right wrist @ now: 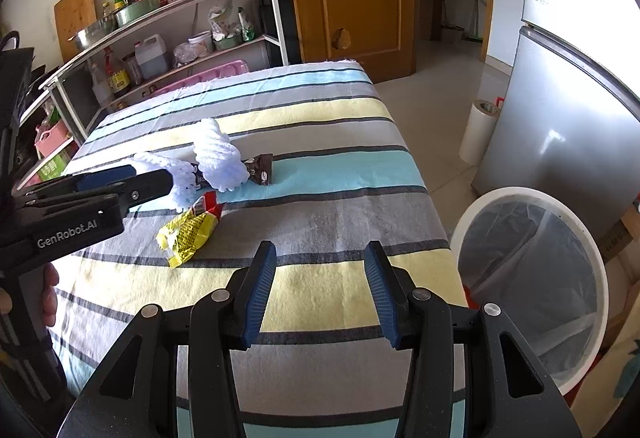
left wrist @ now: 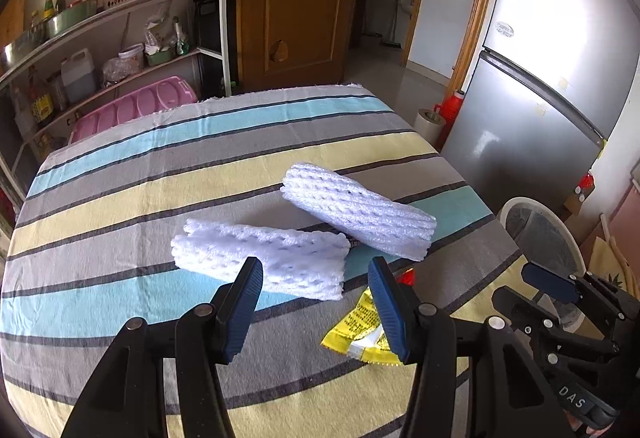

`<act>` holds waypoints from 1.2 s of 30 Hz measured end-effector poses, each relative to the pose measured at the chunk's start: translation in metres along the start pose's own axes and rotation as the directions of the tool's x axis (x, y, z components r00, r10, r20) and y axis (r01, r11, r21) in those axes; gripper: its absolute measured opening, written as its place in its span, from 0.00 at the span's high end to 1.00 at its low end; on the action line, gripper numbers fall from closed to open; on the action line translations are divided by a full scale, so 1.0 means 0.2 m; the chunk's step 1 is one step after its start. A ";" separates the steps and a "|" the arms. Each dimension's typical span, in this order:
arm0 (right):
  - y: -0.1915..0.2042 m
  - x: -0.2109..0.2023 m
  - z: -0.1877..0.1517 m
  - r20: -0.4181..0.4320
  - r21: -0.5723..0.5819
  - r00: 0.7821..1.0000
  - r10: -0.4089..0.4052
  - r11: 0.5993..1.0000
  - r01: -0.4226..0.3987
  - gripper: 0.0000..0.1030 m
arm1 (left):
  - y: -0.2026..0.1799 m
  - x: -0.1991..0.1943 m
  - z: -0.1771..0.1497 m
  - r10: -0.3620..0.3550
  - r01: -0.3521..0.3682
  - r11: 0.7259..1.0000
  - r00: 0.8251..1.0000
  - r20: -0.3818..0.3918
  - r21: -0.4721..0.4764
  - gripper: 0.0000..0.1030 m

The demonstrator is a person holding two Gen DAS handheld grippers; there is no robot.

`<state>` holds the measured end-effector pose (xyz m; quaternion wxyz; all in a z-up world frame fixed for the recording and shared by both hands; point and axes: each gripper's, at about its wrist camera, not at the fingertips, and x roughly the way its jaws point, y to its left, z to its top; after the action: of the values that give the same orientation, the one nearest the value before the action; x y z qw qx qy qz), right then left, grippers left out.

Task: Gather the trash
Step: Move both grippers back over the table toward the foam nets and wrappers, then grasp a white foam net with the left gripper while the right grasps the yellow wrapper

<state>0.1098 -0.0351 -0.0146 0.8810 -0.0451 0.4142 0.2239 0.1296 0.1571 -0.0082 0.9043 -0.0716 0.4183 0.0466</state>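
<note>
Two white foam nets (left wrist: 280, 258) (left wrist: 360, 214) lay mid-table on the striped cloth (left wrist: 120, 198), with a yellow wrapper (right wrist: 188, 234) at about 5 o'clock from them and a brown one (right wrist: 260, 168) tucked under the far net. Left gripper (left wrist: 316, 302) hung spread wide, empty, right over the near net. Right gripper (right wrist: 320, 290) was wide apart too, grabbing nothing, with the lined bin (right wrist: 536, 278) at its 3 o'clock.

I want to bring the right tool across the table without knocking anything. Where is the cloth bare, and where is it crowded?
Bare: the far end of the striped tablecloth beyond the foam nets, and the near right side between the yellow wrapper and the bin. Crowded: the left middle, where two foam nets, a brown wrapper, the yellow wrapper and the left tool cluster.
</note>
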 end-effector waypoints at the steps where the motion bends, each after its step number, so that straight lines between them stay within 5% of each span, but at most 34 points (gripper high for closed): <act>1: 0.00 0.01 0.00 -0.005 -0.002 1.000 0.000 1.000 0.000 0.54 | 0.00 0.02 0.01 0.016 -0.016 1.000 1.000 -0.014 0.002 0.47; 25: 0.22 0.12 0.04 -0.040 -0.023 0.990 0.134 0.991 -0.135 0.54 | 0.49 -0.07 -0.12 0.196 -0.199 0.974 0.980 -0.034 -0.111 0.47; 36: 0.31 0.17 0.06 -0.052 0.035 0.974 0.218 0.976 -0.217 0.46 | 0.50 -0.16 -0.05 0.094 -0.089 0.983 0.995 0.025 -0.161 0.45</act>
<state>0.1101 0.0351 -0.0254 0.8399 0.0072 0.4444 0.3116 0.0868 0.2523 0.0002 0.8992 -0.1240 0.4013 0.1227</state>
